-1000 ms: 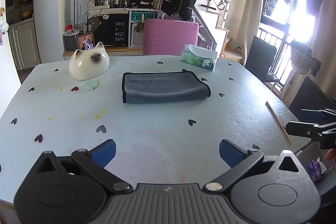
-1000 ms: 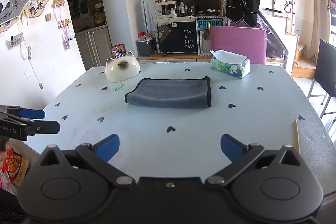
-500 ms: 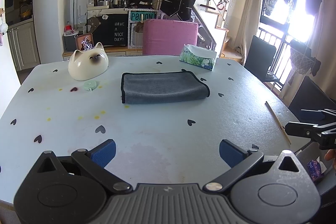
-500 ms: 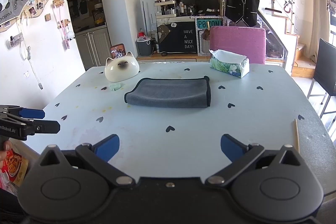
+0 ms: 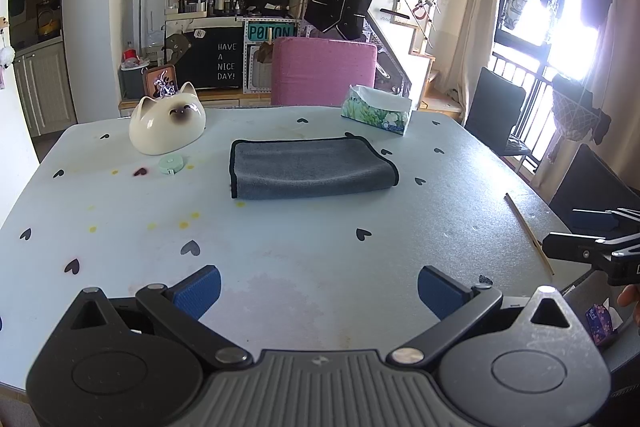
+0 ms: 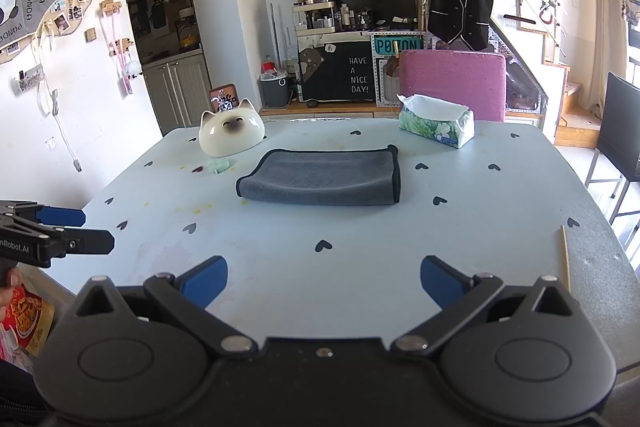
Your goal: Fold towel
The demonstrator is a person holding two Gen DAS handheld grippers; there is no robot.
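A grey towel with a black hem [image 5: 308,169] lies folded flat in the middle of the pale blue table [image 5: 280,251]; it also shows in the right wrist view [image 6: 322,178]. My left gripper [image 5: 319,291] is open and empty, held over the table's near edge, well short of the towel. My right gripper [image 6: 324,282] is open and empty, also at the near edge. Each gripper shows in the other's view: the right one at the right edge [image 5: 592,239], the left one at the left edge [image 6: 60,229].
A white cat-shaped ceramic dome [image 5: 167,125] and a small green round tape measure [image 5: 171,164] sit left of the towel. A tissue box [image 5: 378,115] stands at the back right. A wooden stick [image 5: 528,231] lies near the right edge. A pink chair [image 5: 324,71] stands behind the table.
Both grippers have hardly moved; the view shifts only slightly. The towel lies as before.
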